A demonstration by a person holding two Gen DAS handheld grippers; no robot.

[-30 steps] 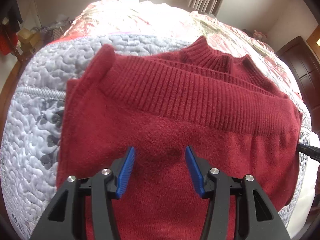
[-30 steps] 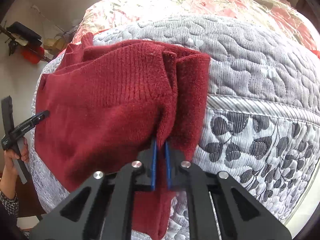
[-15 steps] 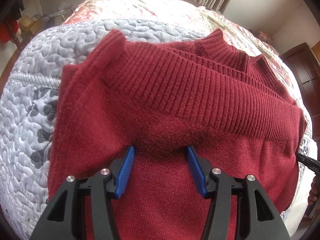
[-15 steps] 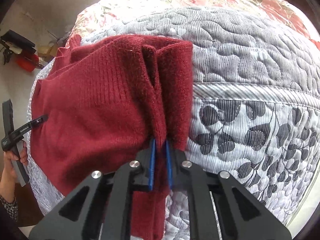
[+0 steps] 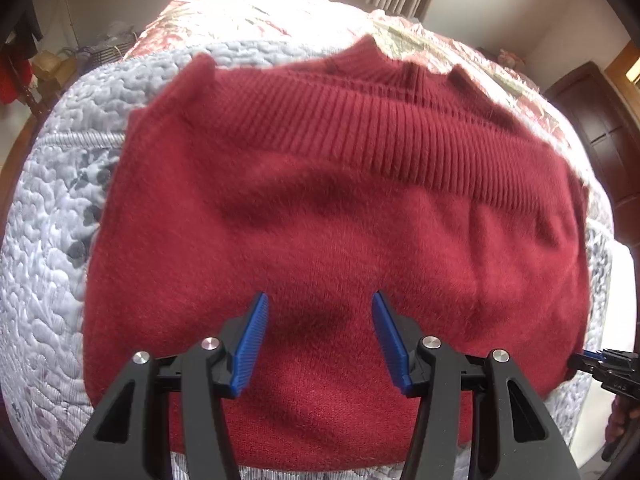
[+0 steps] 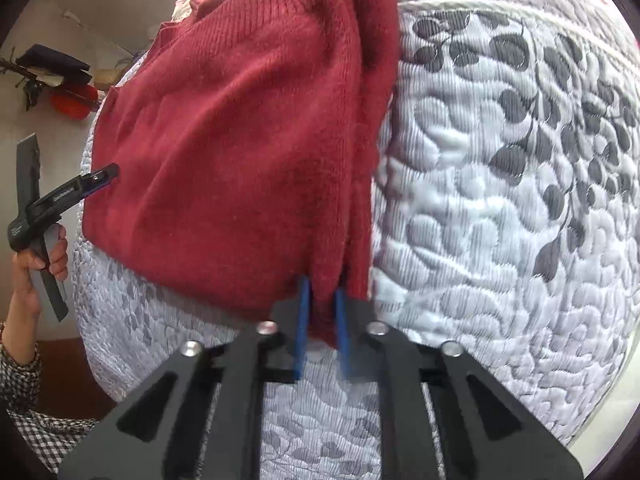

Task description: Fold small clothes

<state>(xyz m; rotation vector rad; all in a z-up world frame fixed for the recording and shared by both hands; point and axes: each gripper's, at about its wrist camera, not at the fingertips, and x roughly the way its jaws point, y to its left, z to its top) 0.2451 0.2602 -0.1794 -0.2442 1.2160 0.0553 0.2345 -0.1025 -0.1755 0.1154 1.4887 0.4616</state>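
- We work over one grey-white quilted bed cover stitched with dark leaf shapes [image 6: 500, 168]. It carries the whole job, with a pink-and-cream floral spread [image 5: 256, 12] lying beyond it.
- We count one dark red knitted sweater [image 5: 320, 216], the task's only garment in view. It lies on the quilted cover in layers, its ribbed band across the upper part and its ribbed collar at the far side.
- We judge the fold well along: the body is already doubled over itself, and several thicknesses are stacked along the right edge. What seems left is laying that gathered edge flat, smoothing the top layer, and perhaps one more fold to make it compact.
- We see two black grippers with blue ribbed pads, one in each hand.
- Our right gripper [image 6: 322, 320] has its jaws drawn nearly together, pinching the bunched red edge at the near right corner of the sweater. The pads look slightly blurred, so exactly how many layers are caught is unclear.
- Our left gripper [image 5: 320, 336] has its jaws spread wide with nothing between them, low over the middle of the sweater's near part. Whether the tips press the knit we cannot tell.
- We see one bare hand [image 6: 36, 268] with a checked sleeve [image 6: 20, 380] gripping the left tool's handle.
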